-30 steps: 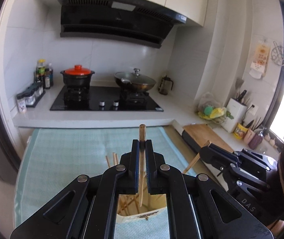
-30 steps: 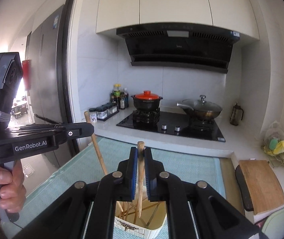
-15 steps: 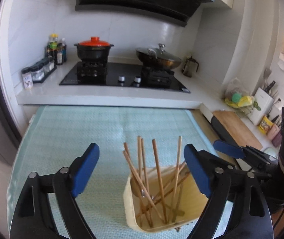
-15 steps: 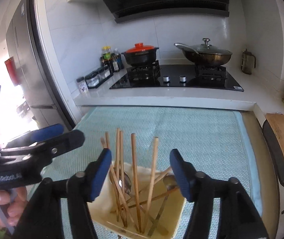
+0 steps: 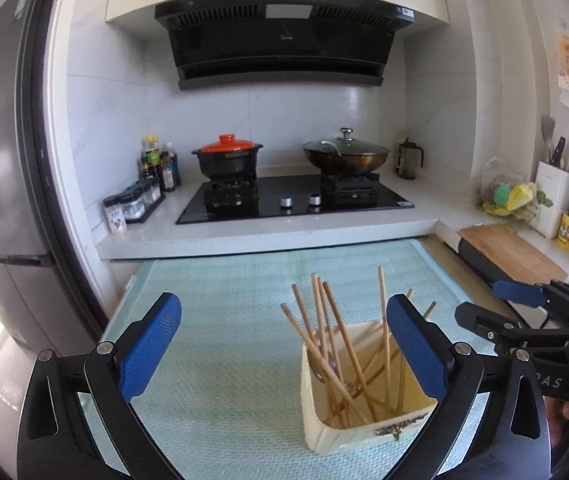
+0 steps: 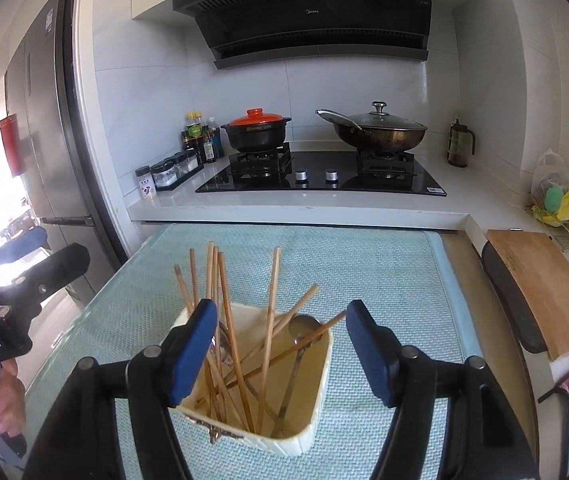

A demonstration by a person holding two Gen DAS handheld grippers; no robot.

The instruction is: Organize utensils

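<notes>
Covering the tabletop [image 6: 384, 264], a pale green mat [image 5: 224, 292] carries a cream holder [image 6: 308, 412] containing wooden chopsticks [image 6: 270, 292] and spoons [image 6: 304, 326]. Left claw [image 5: 284, 348] and right claw [image 6: 280, 352], jaws just opening, stand spread, gripping nothing.

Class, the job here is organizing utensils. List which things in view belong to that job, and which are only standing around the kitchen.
Belongs to the job:
chopsticks
spoon
cream holder
left tongs, open
right tongs, open

Just standing about:
red-lidded pot
lidded wok
seasoning bottles
cutting board
</notes>
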